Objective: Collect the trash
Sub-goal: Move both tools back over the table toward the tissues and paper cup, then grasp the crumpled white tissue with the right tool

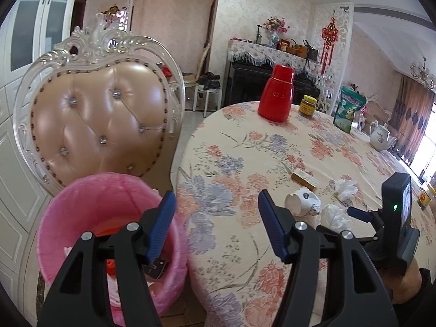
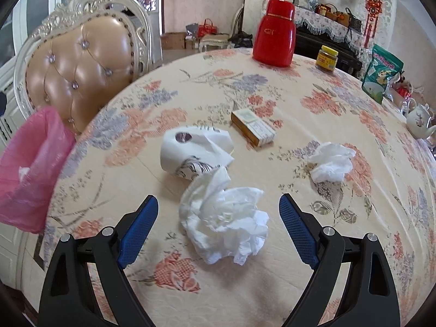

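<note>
My right gripper (image 2: 218, 204) is open, its blue fingers on either side of a crumpled white tissue (image 2: 226, 218) on the floral tablecloth. Beyond it lie a crushed paper cup (image 2: 190, 150), a small cardboard box (image 2: 252, 128) and a second tissue wad (image 2: 331, 162). My left gripper (image 1: 215, 201) is open and empty, over the table edge beside a bin lined with a pink bag (image 1: 109, 218); the bag also shows in the right wrist view (image 2: 30, 169). The left wrist view shows the cup (image 1: 301, 200), the tissues (image 1: 335, 215) and the right gripper (image 1: 357, 212).
A padded ornate chair (image 1: 100, 120) stands behind the bin. On the table (image 2: 299, 87) stand a red thermos (image 2: 275, 32), a yellow-lidded jar (image 2: 327, 58), a green snack bag (image 2: 381, 73) and a white teapot (image 2: 419, 121).
</note>
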A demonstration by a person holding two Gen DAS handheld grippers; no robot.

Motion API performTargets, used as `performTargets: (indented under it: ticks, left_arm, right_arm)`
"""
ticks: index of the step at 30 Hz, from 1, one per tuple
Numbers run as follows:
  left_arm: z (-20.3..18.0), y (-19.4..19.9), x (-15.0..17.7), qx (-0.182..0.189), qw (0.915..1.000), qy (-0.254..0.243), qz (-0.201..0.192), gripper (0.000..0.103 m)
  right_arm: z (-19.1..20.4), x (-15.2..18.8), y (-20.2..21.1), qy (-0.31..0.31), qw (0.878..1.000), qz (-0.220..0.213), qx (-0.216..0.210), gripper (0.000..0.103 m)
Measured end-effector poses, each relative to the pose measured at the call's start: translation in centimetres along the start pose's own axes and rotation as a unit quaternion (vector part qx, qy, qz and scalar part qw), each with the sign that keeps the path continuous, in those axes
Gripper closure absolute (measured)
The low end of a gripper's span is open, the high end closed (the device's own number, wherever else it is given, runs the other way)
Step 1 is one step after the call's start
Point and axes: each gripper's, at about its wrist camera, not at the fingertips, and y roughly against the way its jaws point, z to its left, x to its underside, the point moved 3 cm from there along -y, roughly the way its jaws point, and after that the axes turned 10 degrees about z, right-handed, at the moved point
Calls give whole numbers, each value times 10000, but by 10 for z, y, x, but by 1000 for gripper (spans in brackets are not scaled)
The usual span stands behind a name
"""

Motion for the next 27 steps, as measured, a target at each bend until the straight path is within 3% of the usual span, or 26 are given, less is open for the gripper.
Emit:
performTargets:
  ticks: [4,9,13,21,27]
  left_arm:
    - [-7,-11,-2,55,10000,-29,66,42]
    - [-15,-23,-3,114,9998,-62,147,42]
    - [-20,-31,-3,176,9996,-83,197,42]
    - [-35,-50,-5,349,9987,-129,350,42]
    - [-51,-69,-6,484,9975,-169,493,42]
  right_arm:
    - [-1,3,-8,12,9999,128,34,20]
    - [-2,5,-17,20,9996,281,11,36]
    - [-1,6,-19,61,9994,331,10,41]
    - [-8,6,-18,2,9992,357,-151,69]
    - [-22,3,-9,-193,9992,225,-273,73]
